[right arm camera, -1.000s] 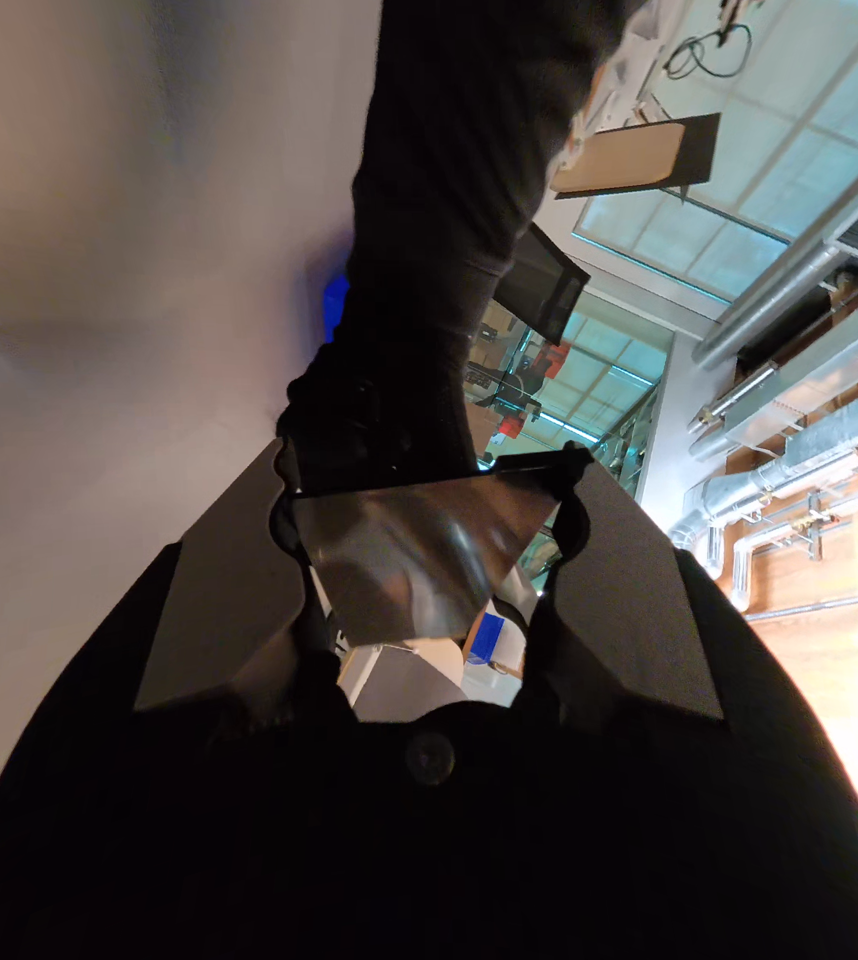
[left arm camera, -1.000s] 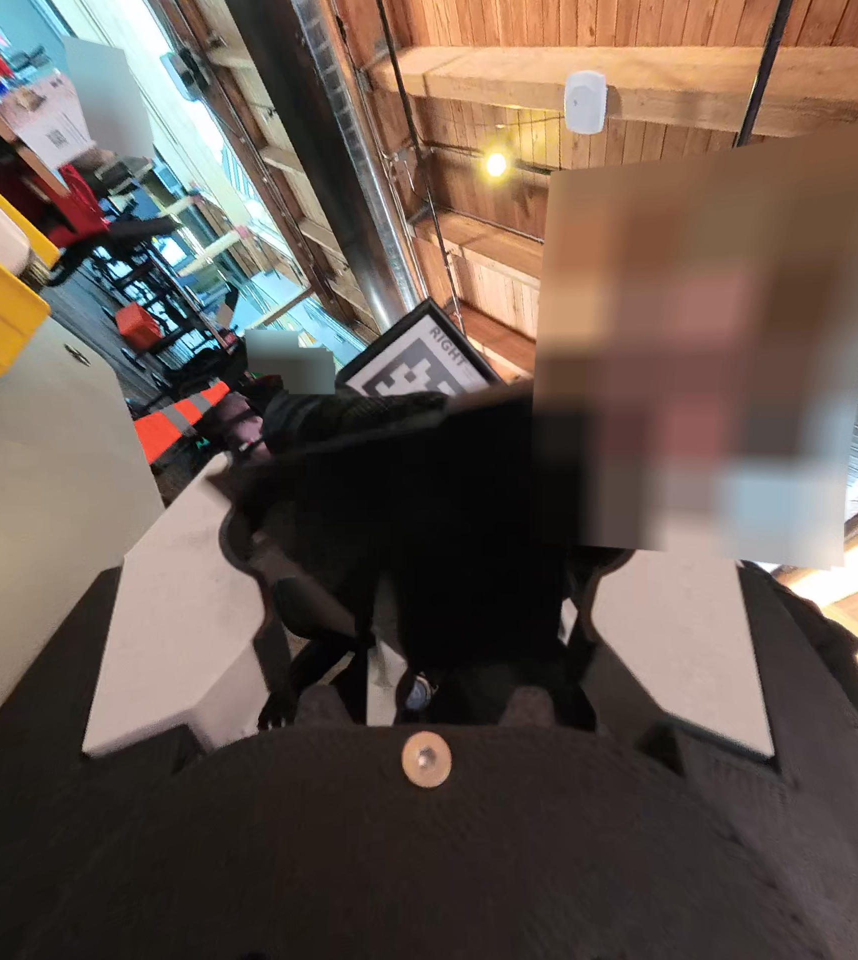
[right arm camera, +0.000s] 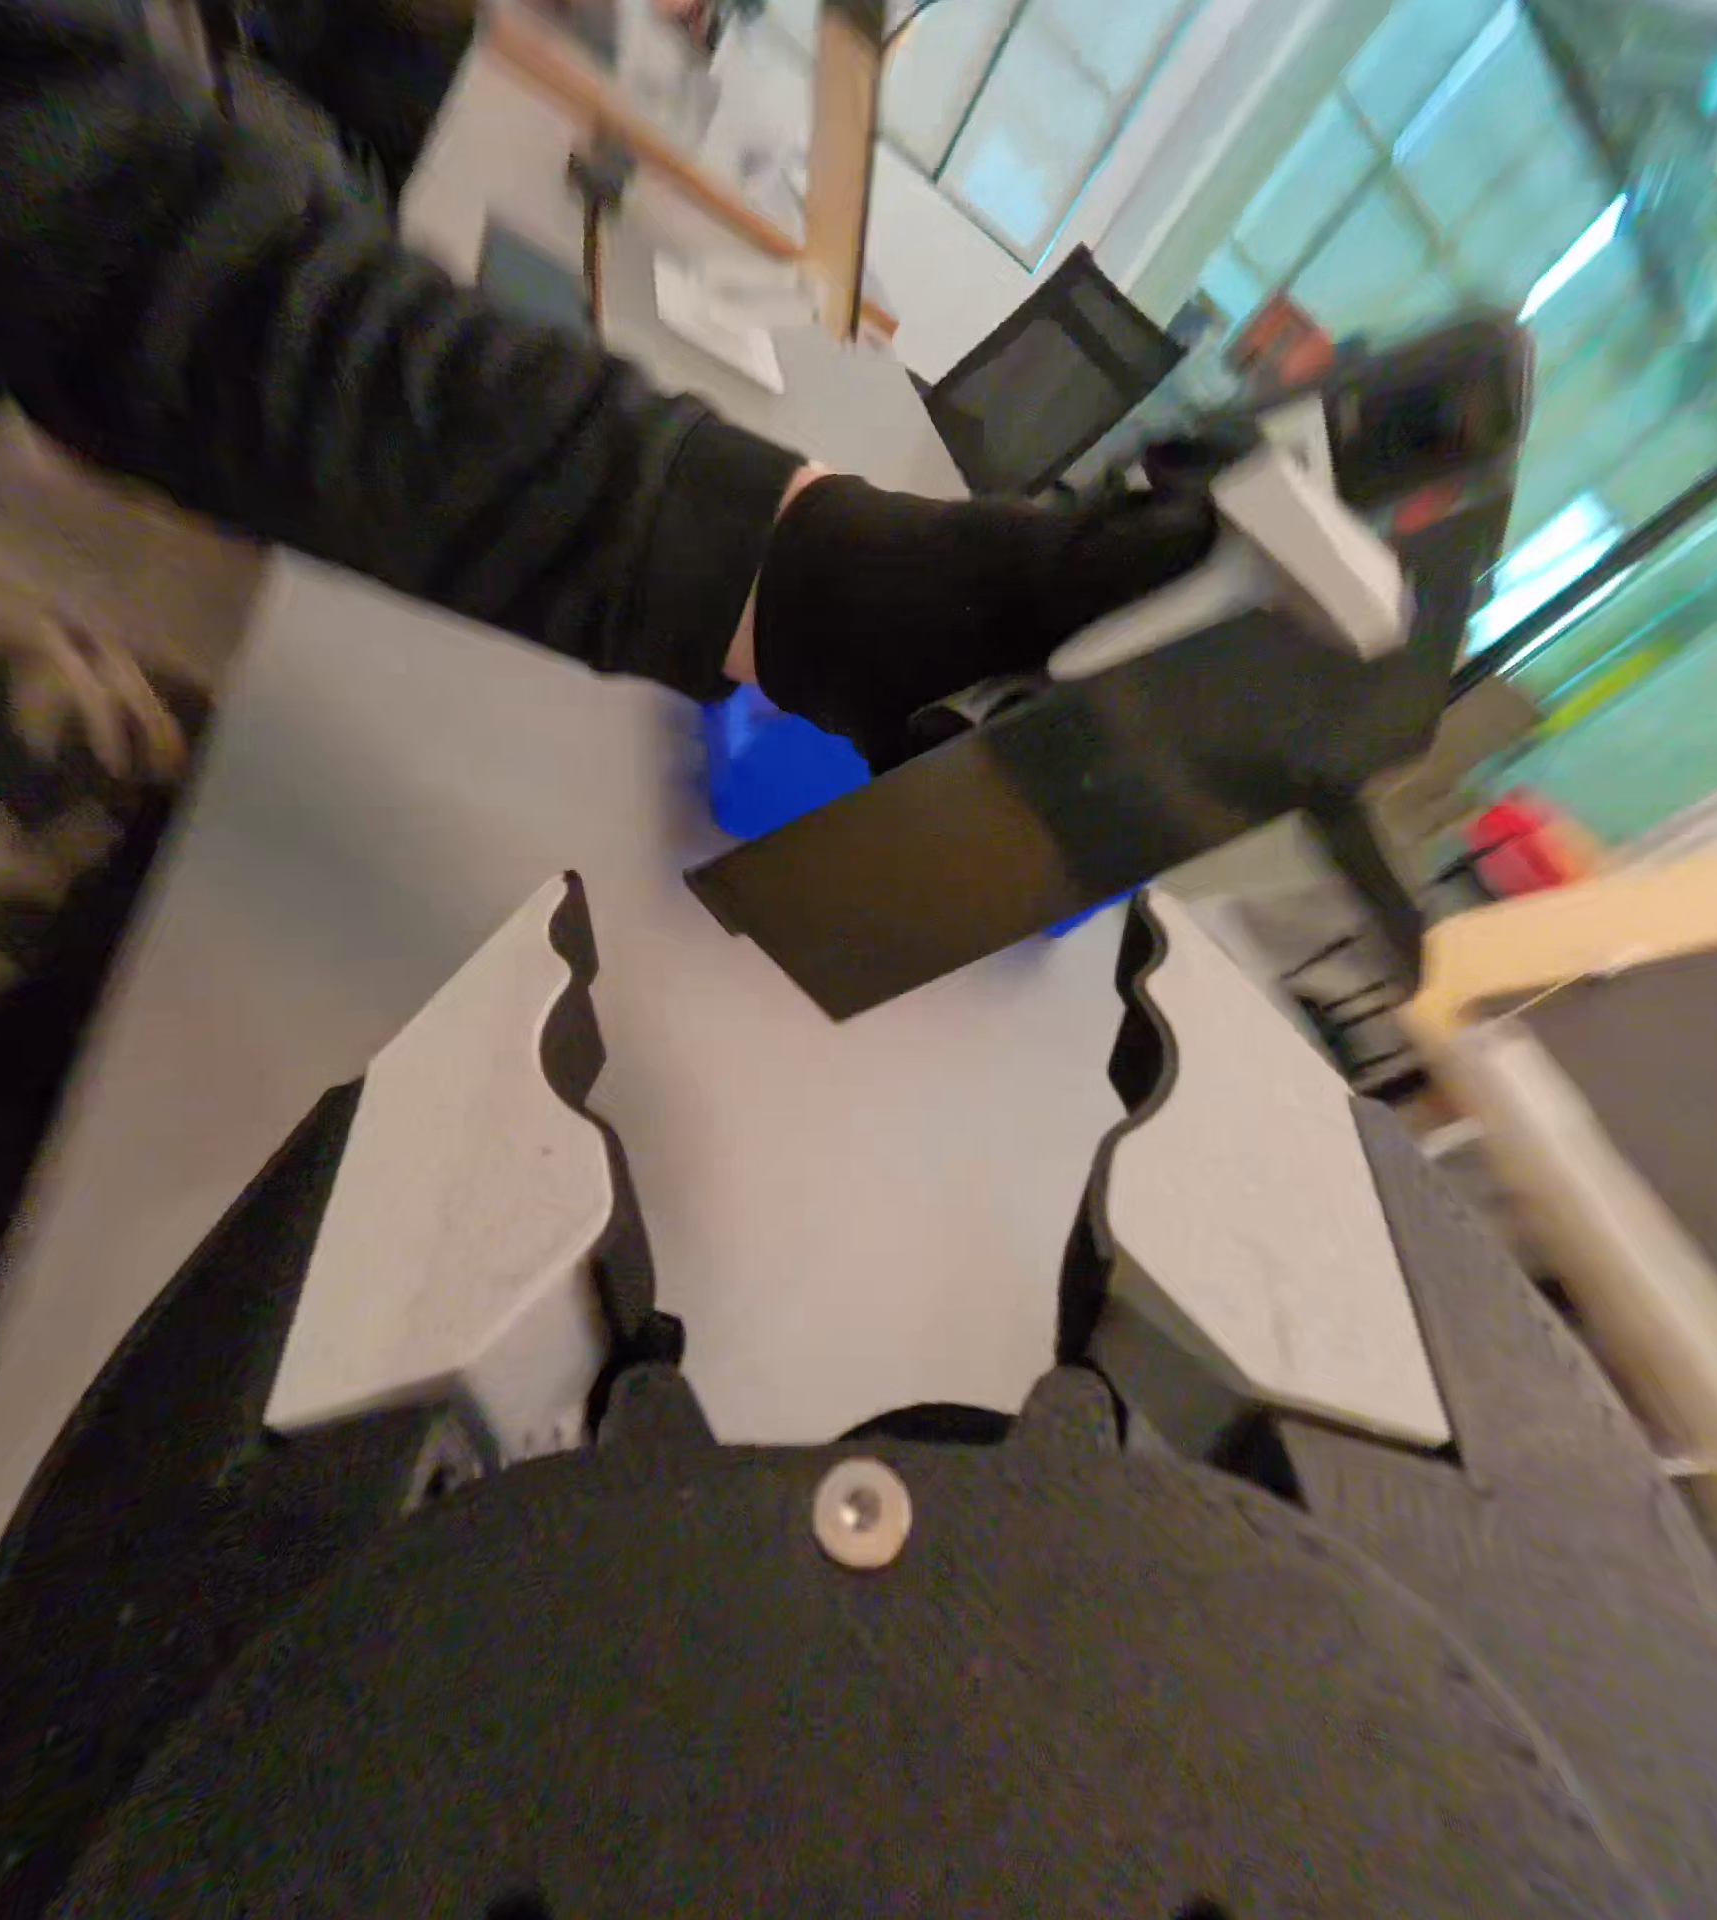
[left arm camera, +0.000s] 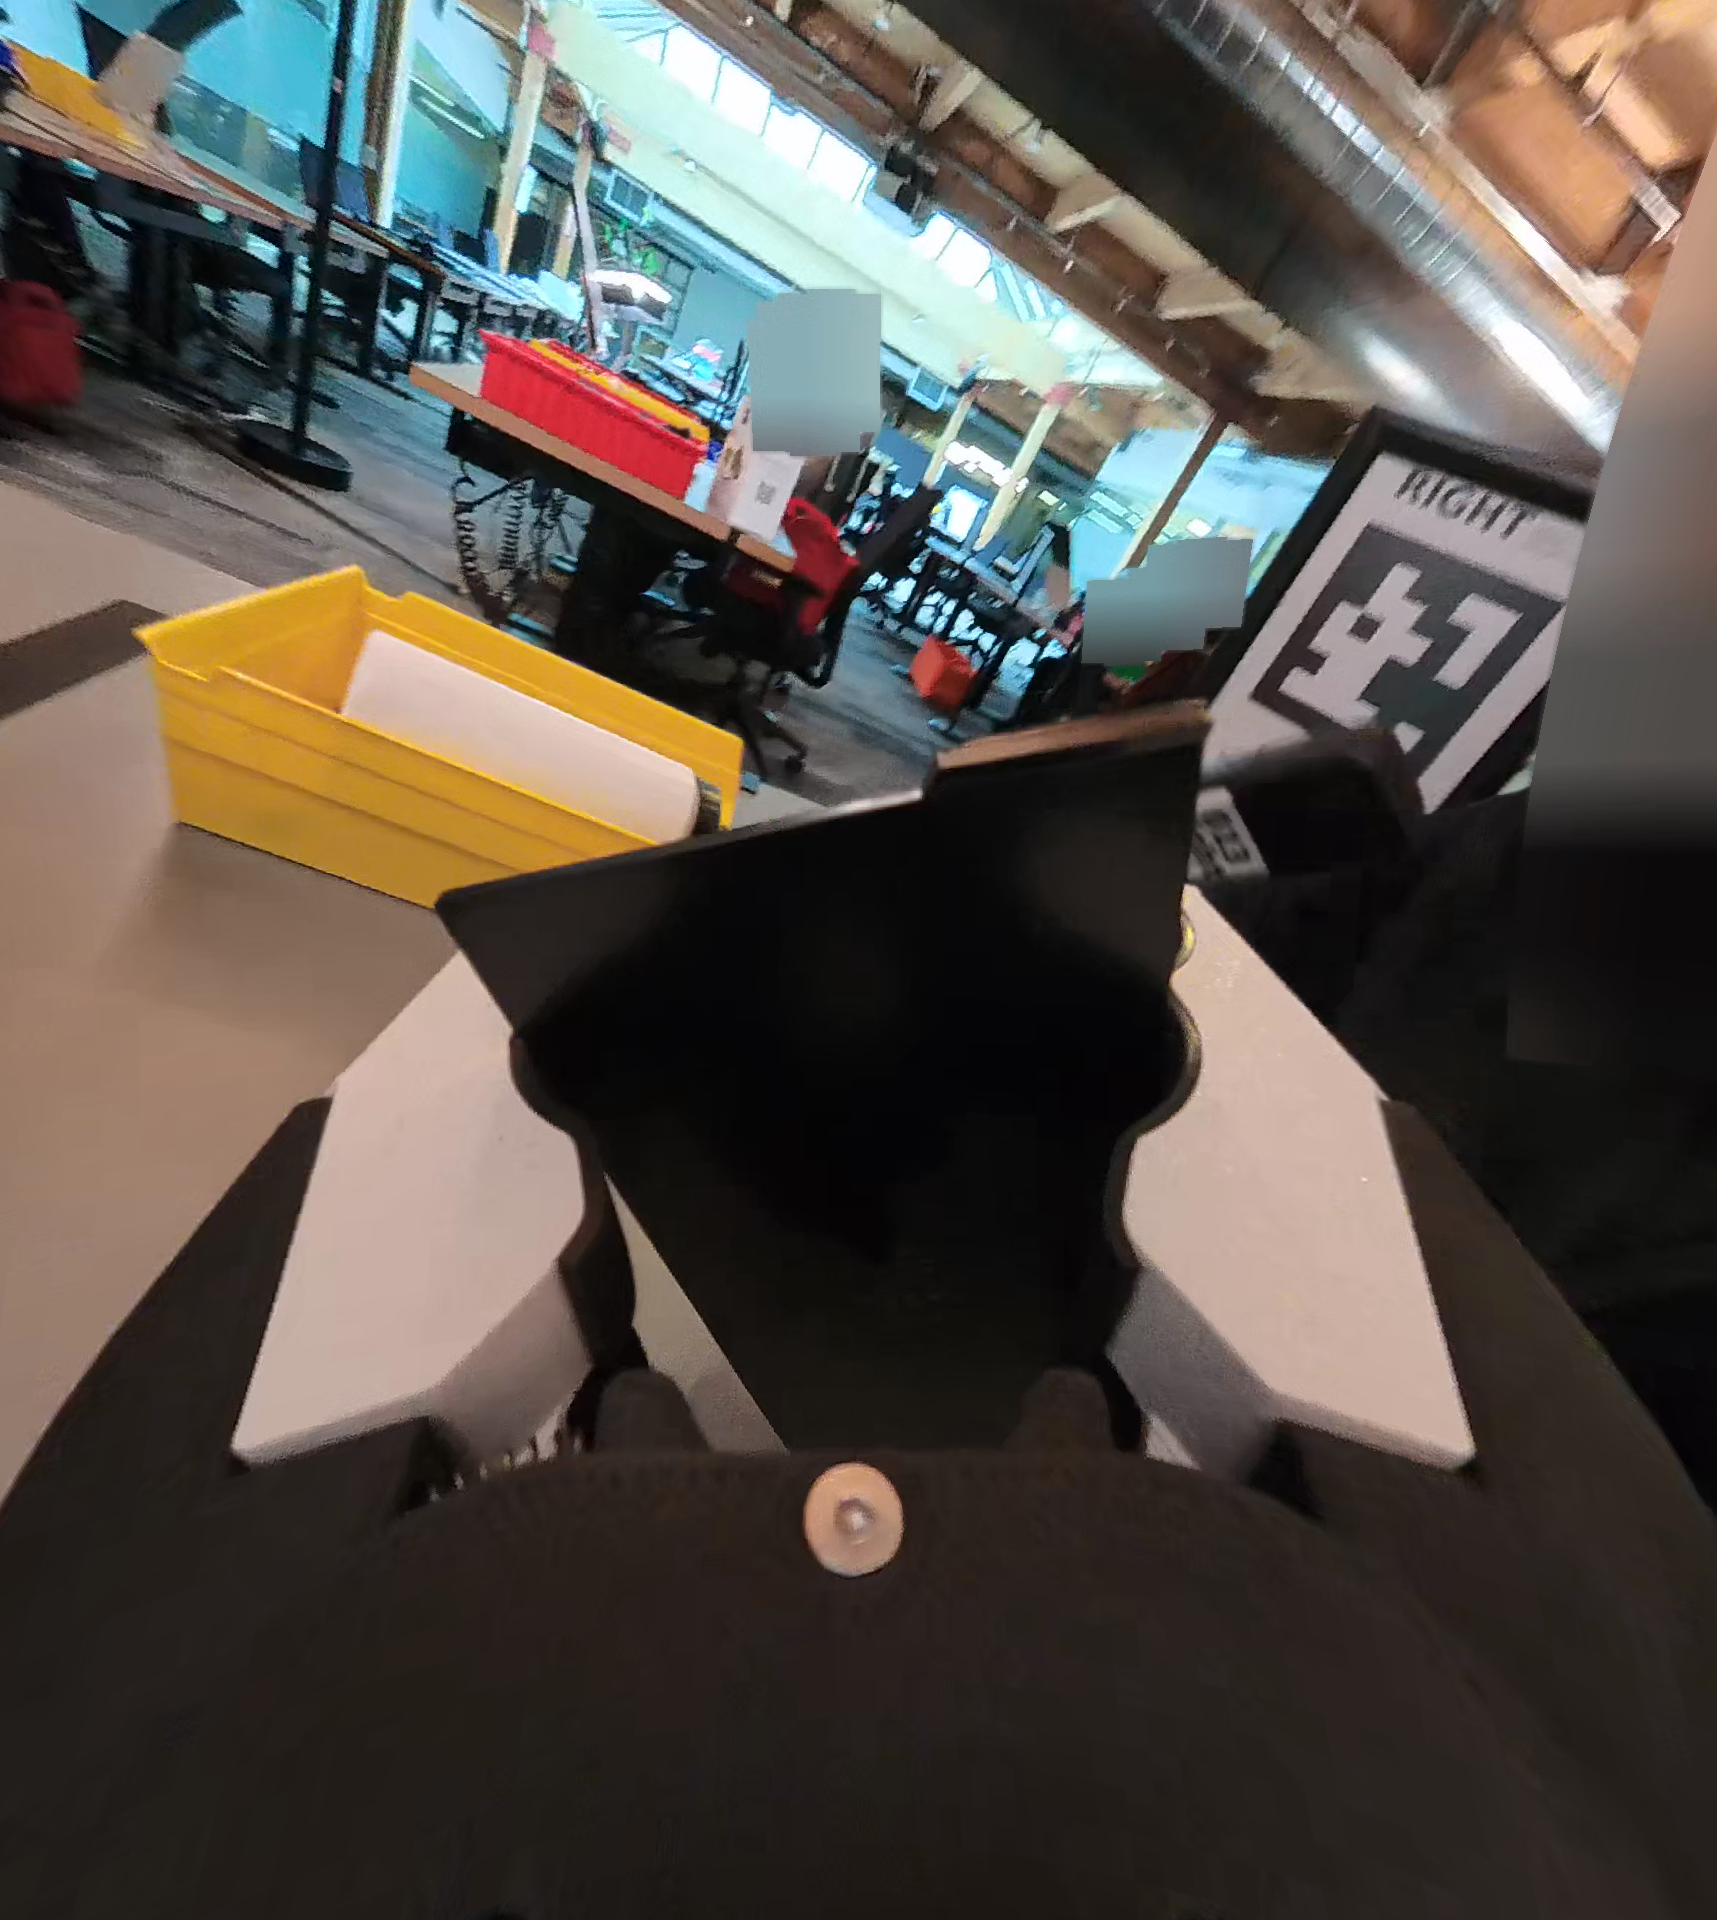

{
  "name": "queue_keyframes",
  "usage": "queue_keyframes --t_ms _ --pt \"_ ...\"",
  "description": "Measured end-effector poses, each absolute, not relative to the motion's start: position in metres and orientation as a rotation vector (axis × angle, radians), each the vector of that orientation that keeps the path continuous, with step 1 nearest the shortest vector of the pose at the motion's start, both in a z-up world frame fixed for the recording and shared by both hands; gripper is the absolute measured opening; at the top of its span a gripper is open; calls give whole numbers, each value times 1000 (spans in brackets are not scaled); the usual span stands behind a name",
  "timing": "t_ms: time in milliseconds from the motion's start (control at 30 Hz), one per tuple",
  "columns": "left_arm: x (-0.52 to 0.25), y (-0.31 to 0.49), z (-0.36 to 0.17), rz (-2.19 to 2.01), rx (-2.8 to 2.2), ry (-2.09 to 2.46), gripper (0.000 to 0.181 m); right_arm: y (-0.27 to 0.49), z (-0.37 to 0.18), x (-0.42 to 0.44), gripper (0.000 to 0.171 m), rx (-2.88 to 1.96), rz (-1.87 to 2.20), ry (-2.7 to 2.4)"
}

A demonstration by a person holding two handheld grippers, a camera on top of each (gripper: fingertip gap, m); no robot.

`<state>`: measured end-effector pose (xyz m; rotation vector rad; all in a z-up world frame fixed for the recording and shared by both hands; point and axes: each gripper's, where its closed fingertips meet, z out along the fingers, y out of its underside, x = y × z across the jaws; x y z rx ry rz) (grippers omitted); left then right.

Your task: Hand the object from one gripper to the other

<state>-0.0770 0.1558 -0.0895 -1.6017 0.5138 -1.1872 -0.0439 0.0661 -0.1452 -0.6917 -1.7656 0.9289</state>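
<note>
Workshop background: rows of work tables, red chairs and a timber ceiling with a metal duct lie beyond my grey desk. Near its far edge, in the left wrist view, stands a yellow bin holding a white roll.

Left claw: I hold it raised above the desk, its two grey fingers clamped on a flat black plate. The plate stands tilted between them, its upper edge and one corner projecting past the fingertips. In the right wrist view the same plate juts out of that claw, off the desk surface, and a black-gloved hand in a dark sleeve grips the claw's handle. A blue object on the desk shows partly behind the plate; I cannot tell what it is.

Right claw: its fingers stand wide apart with only bare desk visible between them. The plate's free corner lies just beyond the fingertips, not touching them. A black-and-white marker board on this claw shows at the right in the left wrist view.
</note>
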Motion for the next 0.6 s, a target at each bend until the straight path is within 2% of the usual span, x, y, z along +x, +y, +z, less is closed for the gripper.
queue_keyframes --t_ms 100,167,267,367,533,600 --pt "-69 156 -82 -1078 -1636 592 108 74 -145 -56 119 -987 1352 -1671" --pt "-60 156 -78 -1009 -1659 648 108 77 -158 -69 141 -1113 1482 -1654" --pt "-44 158 -78 -905 -1695 737 108 73 -172 -87 144 -1170 1640 -1635" --pt "-31 158 -74 -871 -1684 790 108 67 -180 -99 135 -1187 1744 -1624" --pt "-22 157 -70 -866 -1662 817 108 66 -177 -102 89 -1119 1779 -1599" --pt "-21 157 -70 -860 -1656 822 108 67 -177 -102 88 -1104 1776 -1599"
